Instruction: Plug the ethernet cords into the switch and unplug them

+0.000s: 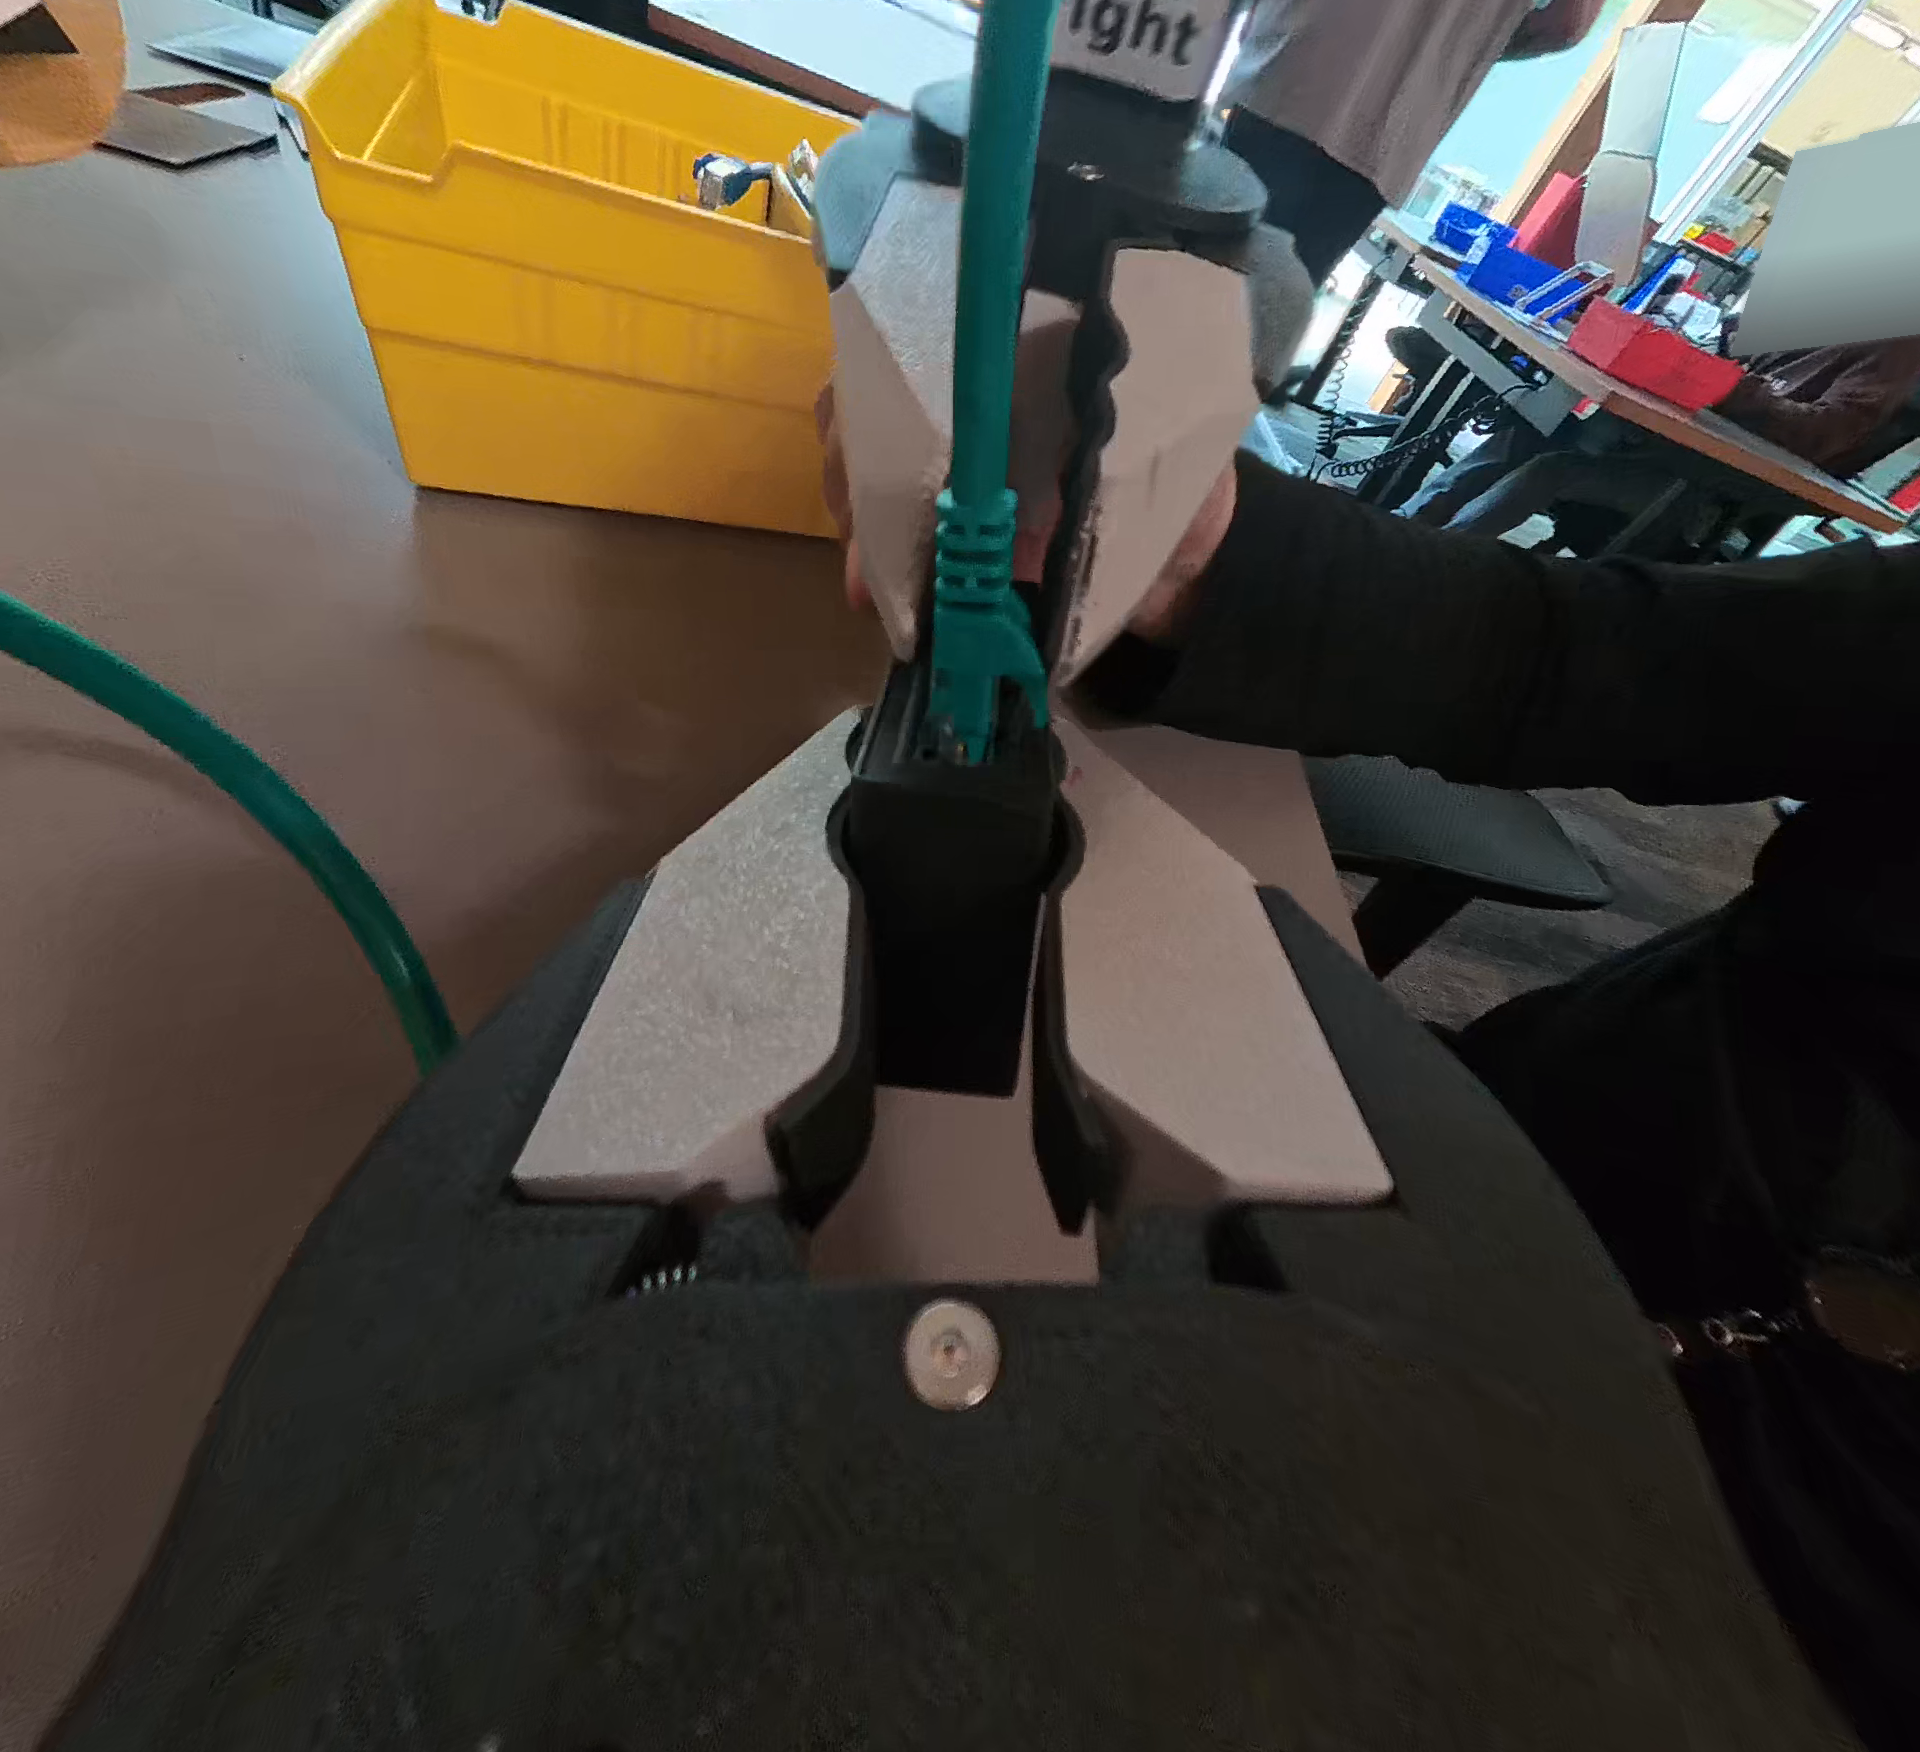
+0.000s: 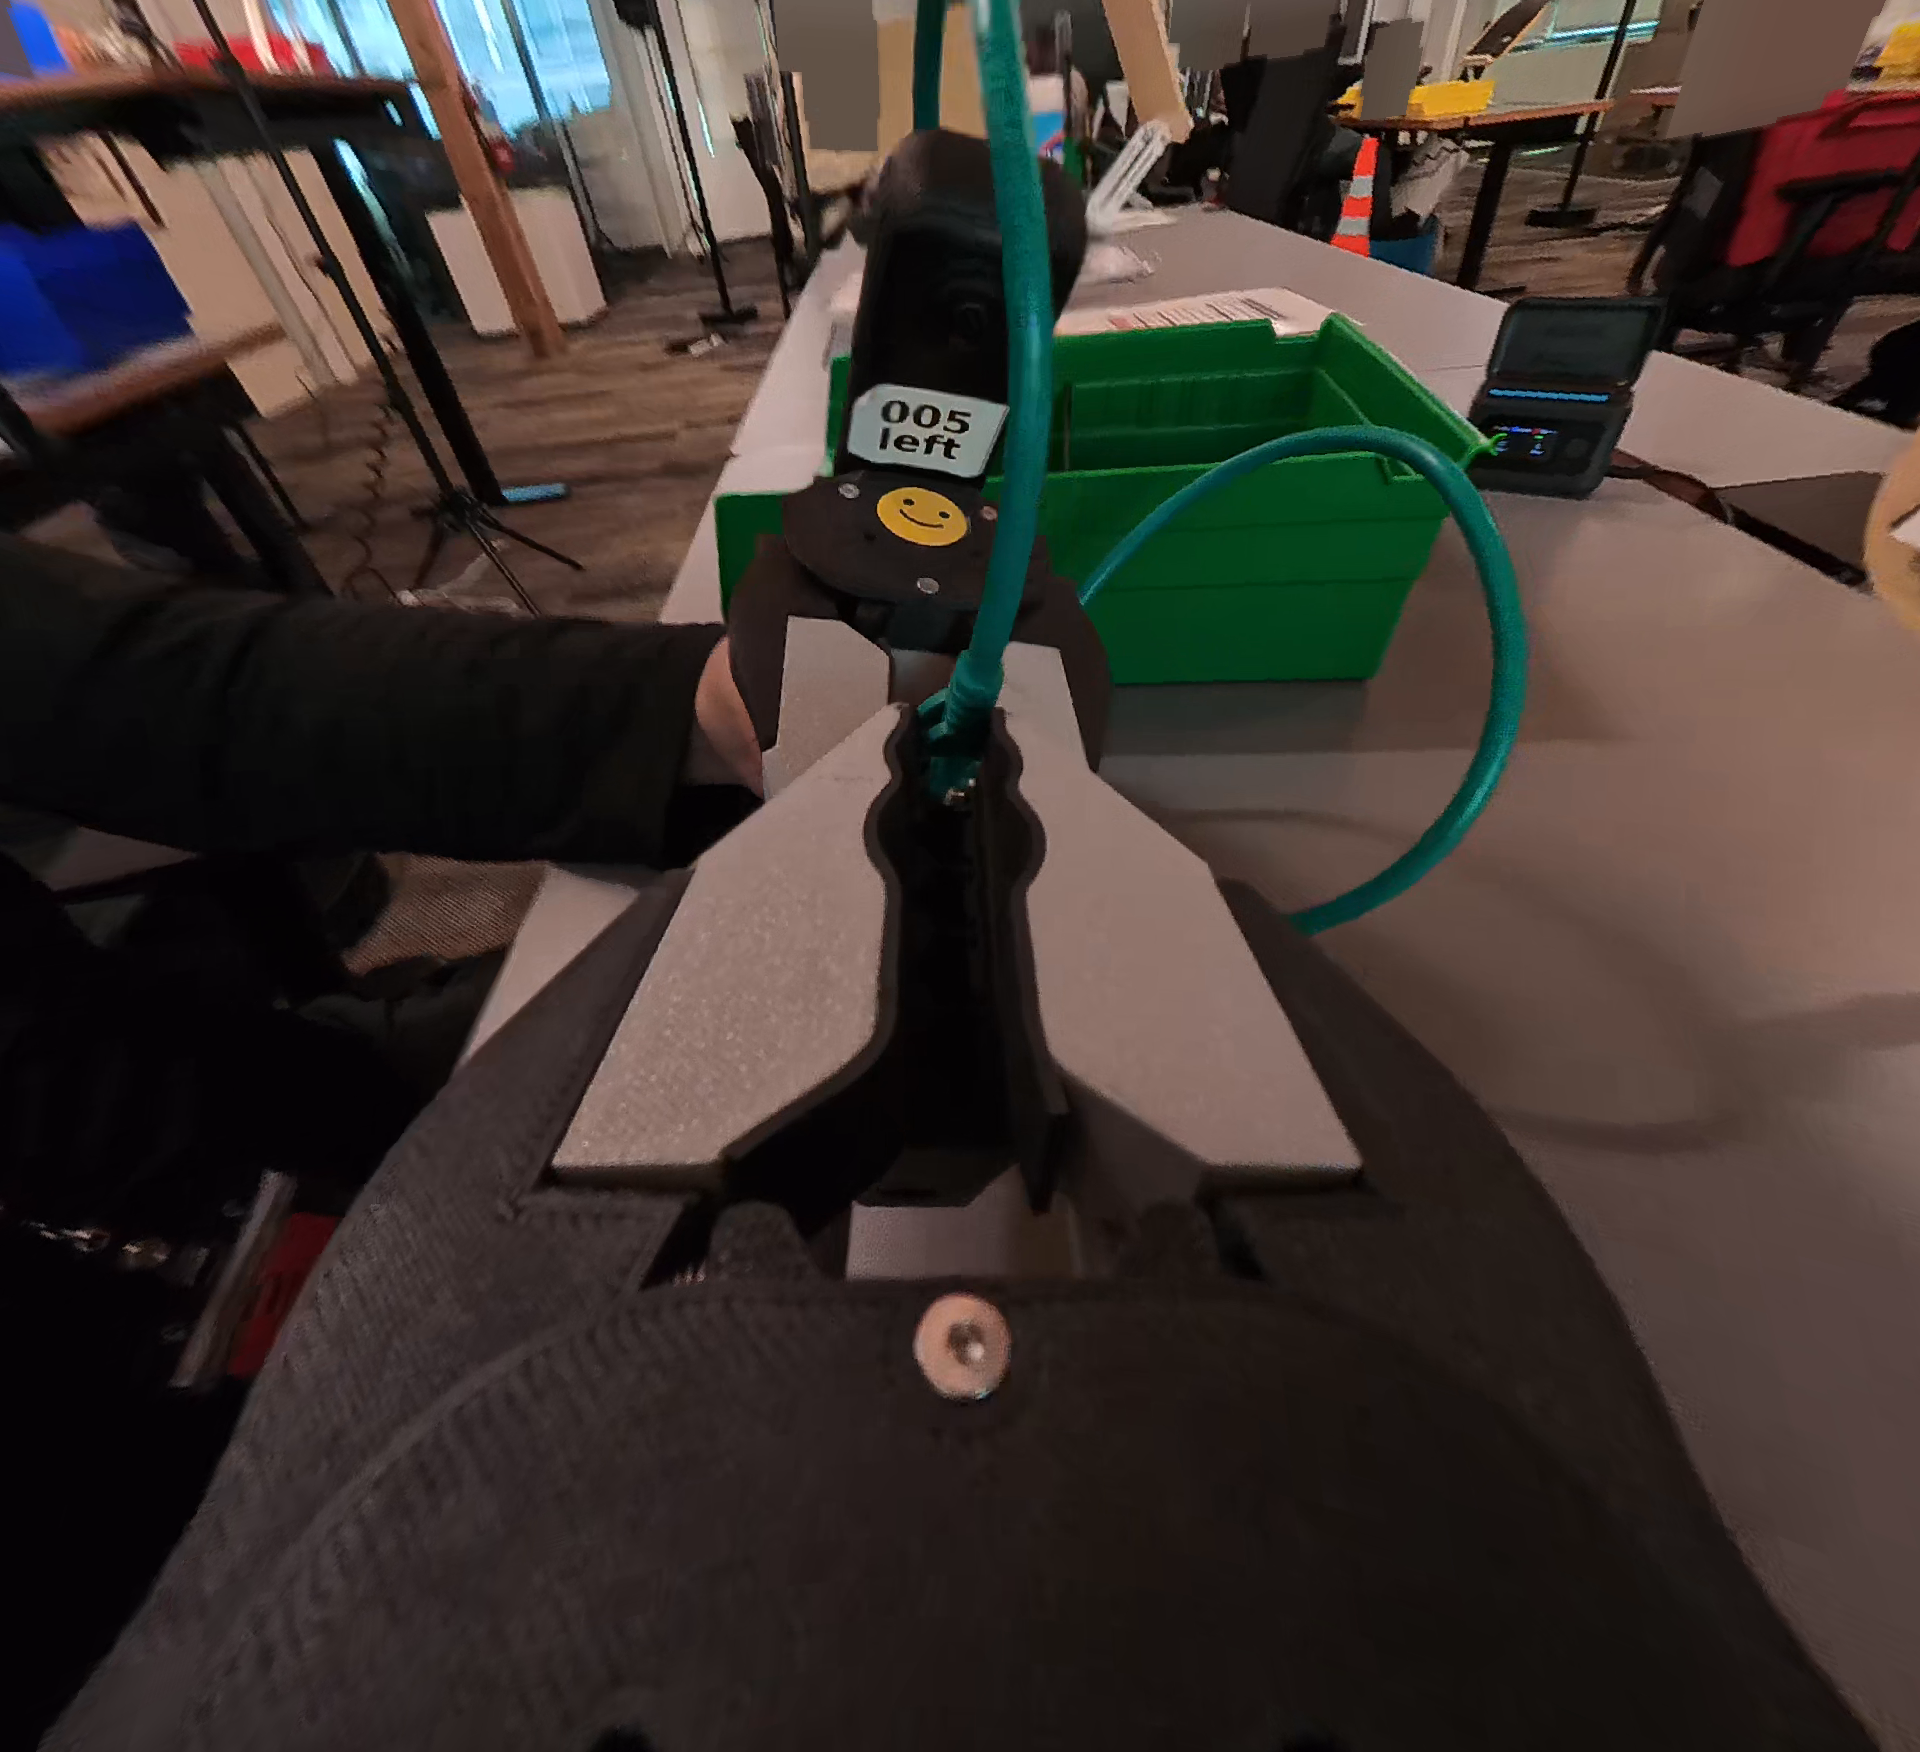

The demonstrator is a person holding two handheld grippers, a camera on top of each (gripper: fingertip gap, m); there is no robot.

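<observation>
A: Where are we w/ the cord?
B: Left gripper (image 1: 951,881) is clamped on the black switch (image 1: 951,913), held up off the table (image 1: 312,663) w/ the ports facing away. Right gripper (image 2: 951,767) is pinched on the teal ethernet plug (image 1: 977,601) by its boot. Plug tip is at a port, looks part-way in; can't tell if it's latched, and can't tell from this alone whether it's going in or coming out.
A: Next move?
B: My read: either a straight push along the port axis till the clip seats, or press the tab & pull straight back. Keep the switch steady, no twisting. Teal cable (image 2: 1455,663) loops wide over the table, so mind the drag.
A: Bins?
B: Yellow bin (image 1: 582,279) holds at least one more plug, blue-ish, maybe others; mostly hidden. Green bin (image 2: 1195,539) shows dividers, contents not visible.
</observation>
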